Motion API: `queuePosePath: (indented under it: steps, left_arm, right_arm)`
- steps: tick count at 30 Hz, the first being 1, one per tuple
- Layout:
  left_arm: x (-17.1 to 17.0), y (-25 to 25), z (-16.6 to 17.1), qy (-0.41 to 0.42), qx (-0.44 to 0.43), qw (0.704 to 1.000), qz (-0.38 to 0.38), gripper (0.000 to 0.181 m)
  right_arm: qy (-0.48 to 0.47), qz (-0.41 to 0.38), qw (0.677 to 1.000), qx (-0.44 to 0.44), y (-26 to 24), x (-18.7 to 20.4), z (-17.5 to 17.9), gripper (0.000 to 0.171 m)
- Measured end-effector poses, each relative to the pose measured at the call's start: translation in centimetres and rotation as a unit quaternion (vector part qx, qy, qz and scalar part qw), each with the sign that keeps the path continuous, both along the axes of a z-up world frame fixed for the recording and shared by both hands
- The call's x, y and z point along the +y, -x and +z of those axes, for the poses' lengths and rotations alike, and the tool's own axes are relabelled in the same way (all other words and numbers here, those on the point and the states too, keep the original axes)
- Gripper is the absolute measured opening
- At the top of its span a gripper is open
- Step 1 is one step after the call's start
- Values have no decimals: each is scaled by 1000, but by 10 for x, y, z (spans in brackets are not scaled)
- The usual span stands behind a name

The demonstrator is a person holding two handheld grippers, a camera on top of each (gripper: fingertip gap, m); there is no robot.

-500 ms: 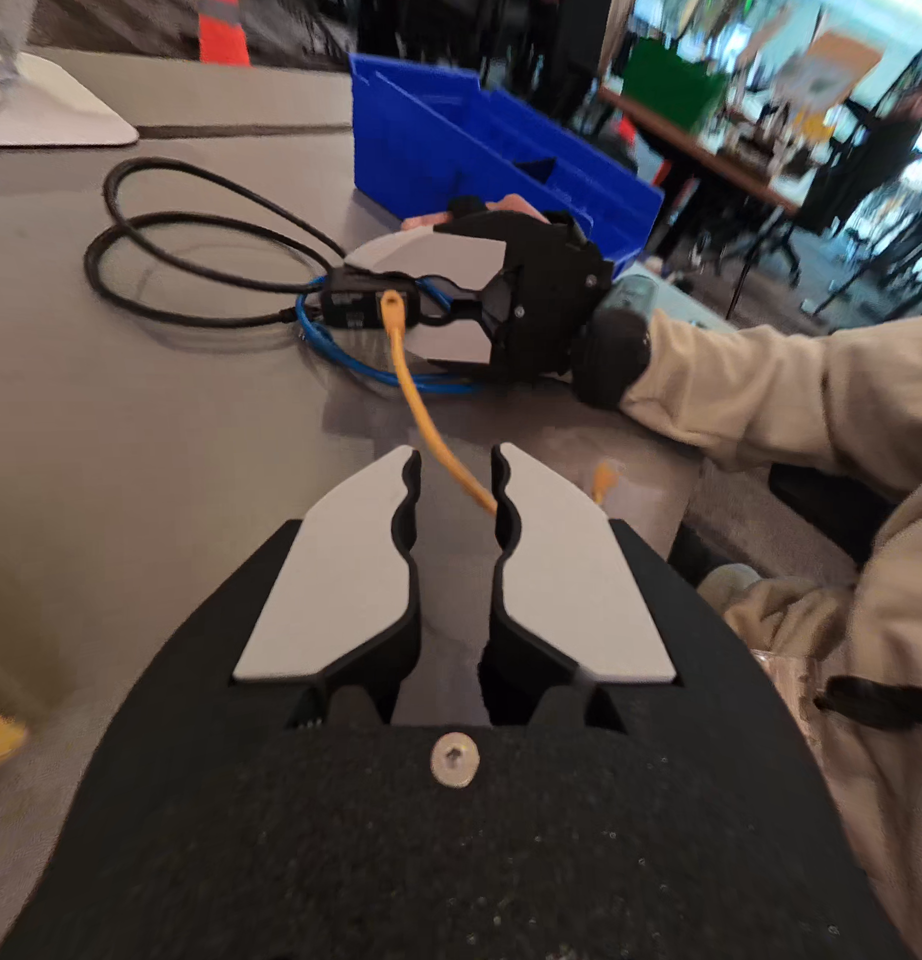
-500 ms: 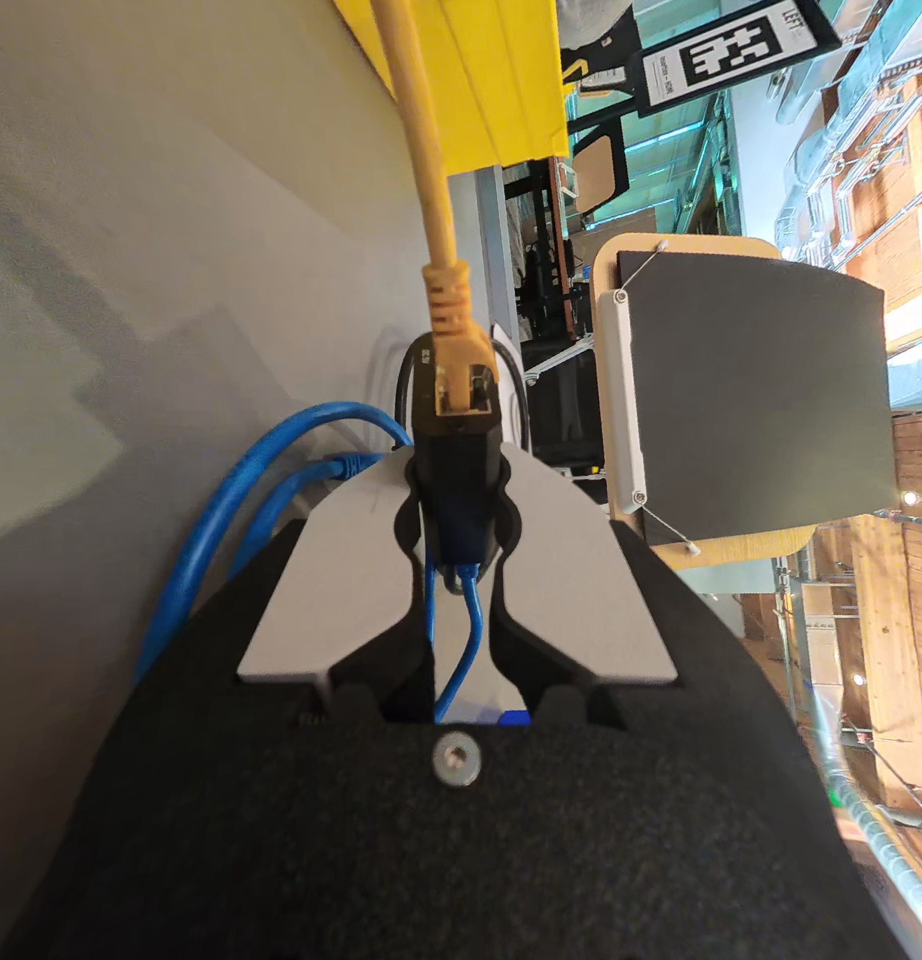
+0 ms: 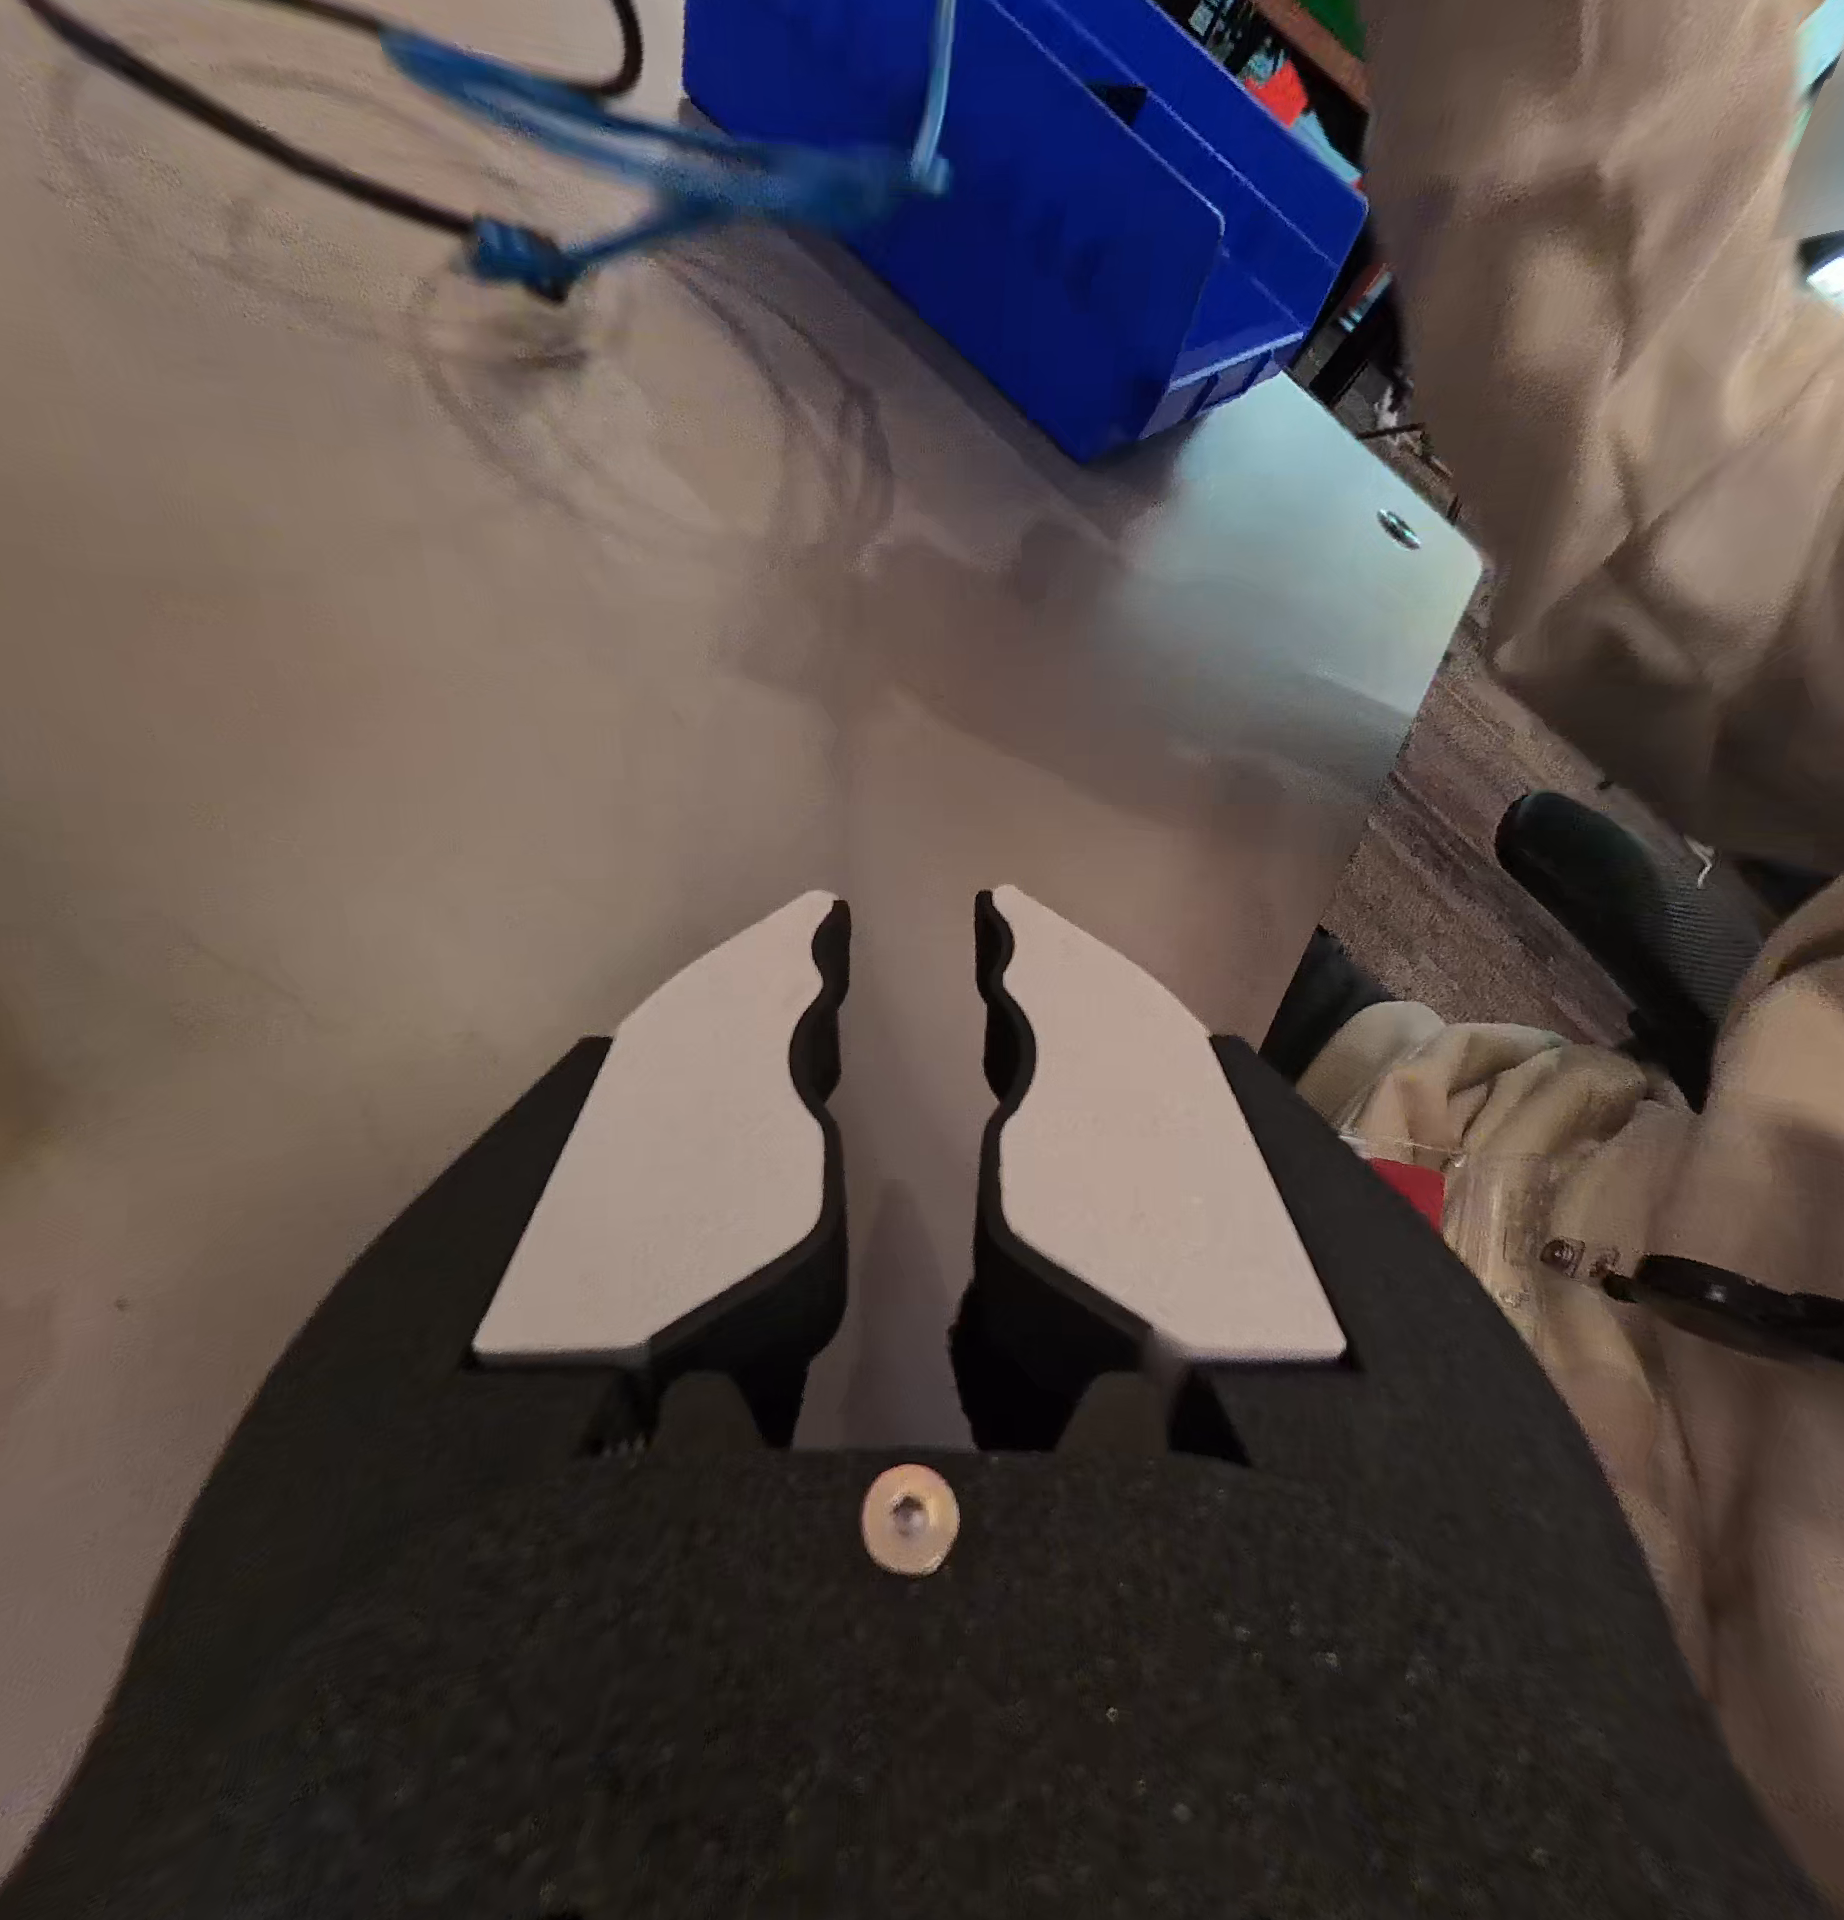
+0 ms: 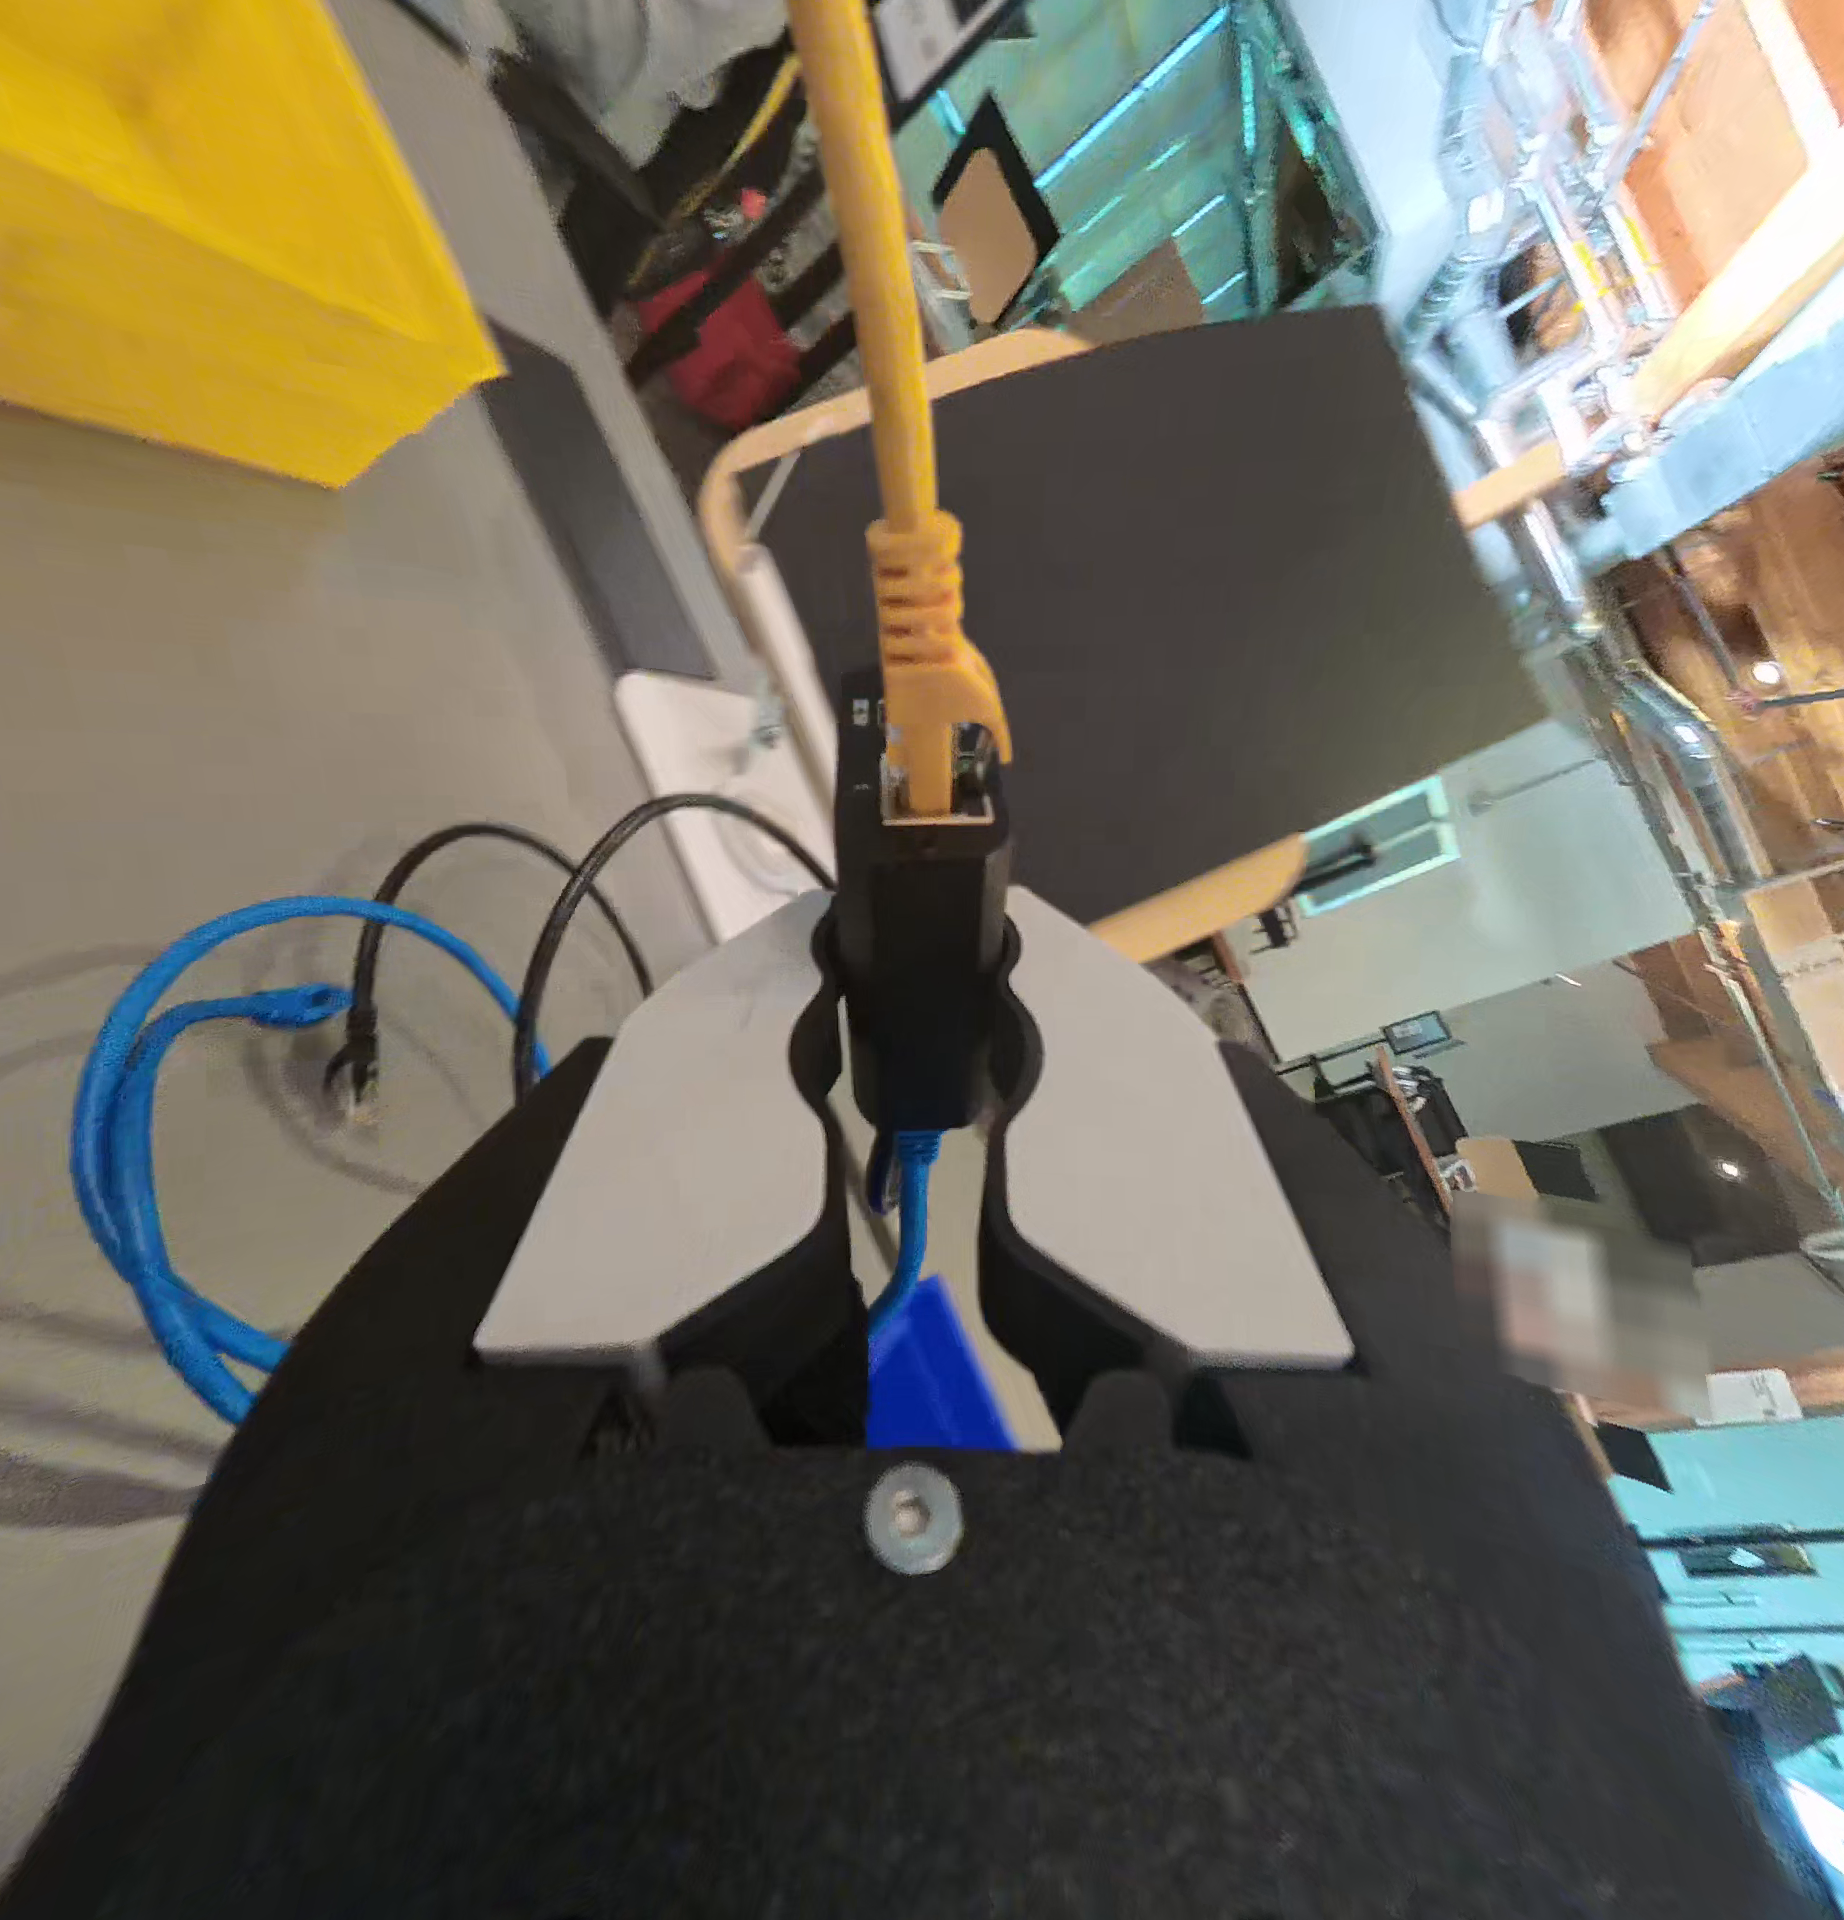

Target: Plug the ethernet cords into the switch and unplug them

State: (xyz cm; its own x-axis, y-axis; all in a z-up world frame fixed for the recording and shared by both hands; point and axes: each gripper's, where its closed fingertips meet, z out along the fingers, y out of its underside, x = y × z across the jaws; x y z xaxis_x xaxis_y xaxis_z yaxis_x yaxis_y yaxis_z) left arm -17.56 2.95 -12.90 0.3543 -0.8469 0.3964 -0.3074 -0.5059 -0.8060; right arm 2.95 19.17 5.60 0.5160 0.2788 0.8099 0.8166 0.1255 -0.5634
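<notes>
Yellow cord (image 4: 902,436) sits plugged into the black switch (image 4: 923,935) clamped by the right tool (image 4: 918,935); left tool (image 3: 910,914) gapes empty.

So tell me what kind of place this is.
Probably a workshop or lab in an open industrial-style office. A grey worktable carries a blue parts bin and a yellow bin. Behind it are exposed ceiling pipes and more desks.

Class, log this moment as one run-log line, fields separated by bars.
right gripper: jaws shut on small black switch | yellow ethernet cord: plugged in | left gripper: jaws open, empty
</notes>
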Motion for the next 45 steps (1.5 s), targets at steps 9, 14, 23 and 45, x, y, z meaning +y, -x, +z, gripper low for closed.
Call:
queuePosePath:
  steps: [9, 14, 23, 45]
  left_arm:
    - [0, 4, 2, 13, -9, 1000, 4, 21]
    - [0, 4, 1, 34, -17, 999, 5, 21]
    - [-2, 2, 3, 60, -37, 997, -1, 21]
    - [-1, 5, -4, 54, -13, 998, 7, 21]
  right_arm:
    - [-56, -77, 994, -48, -86, 0, 174, 24]
    - [16, -125, 991, -52, -149, -1, 200, 24]
    - [224, -153, 962, 6, -234, 26, 118, 24]
    - [230, -319, 915, 88, -254, 85, -104, 25]
